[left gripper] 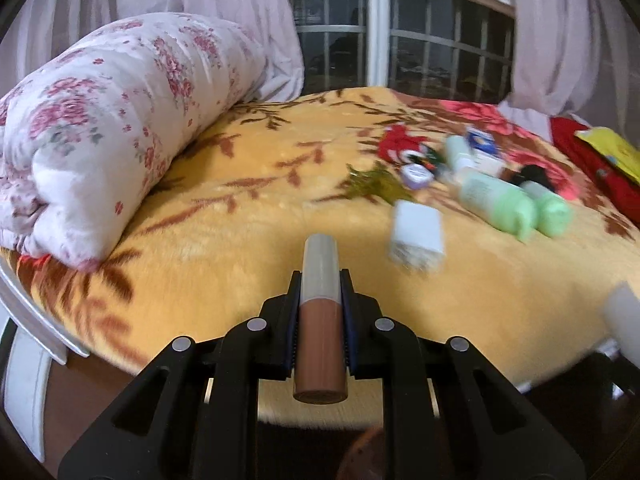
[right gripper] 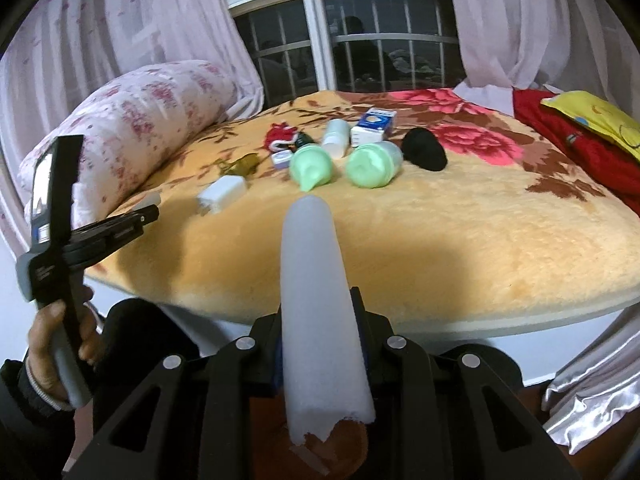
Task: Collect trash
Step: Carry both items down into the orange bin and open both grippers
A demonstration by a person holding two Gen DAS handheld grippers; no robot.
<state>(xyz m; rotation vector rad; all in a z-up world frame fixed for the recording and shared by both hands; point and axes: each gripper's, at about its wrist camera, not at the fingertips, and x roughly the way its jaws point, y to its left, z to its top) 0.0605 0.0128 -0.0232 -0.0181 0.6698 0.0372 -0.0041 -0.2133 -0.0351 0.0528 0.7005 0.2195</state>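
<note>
My left gripper point(left gripper: 320, 280) is shut on a brown tube with a grey cap point(left gripper: 321, 320), held above the near edge of the bed. It also shows from the side in the right wrist view point(right gripper: 148, 210). My right gripper point(right gripper: 320, 300) is shut on a long white foam tube point(right gripper: 316, 300), which points at the bed. On the yellow floral blanket point(right gripper: 440, 220) lie two green bottles point(right gripper: 312, 166) point(right gripper: 374, 164), a white charger block point(right gripper: 222, 194), a white bottle point(right gripper: 336, 138), a blue-white box point(right gripper: 374, 122), a black cloth point(right gripper: 424, 150) and small wrappers point(right gripper: 284, 136).
A rolled floral quilt point(left gripper: 100, 132) lies along the bed's left side. Red and yellow bedding point(right gripper: 580, 136) is piled at the right. A barred window point(right gripper: 344, 40) with sheer curtains stands behind. A silvery bag point(right gripper: 592, 396) sits at lower right by the bed.
</note>
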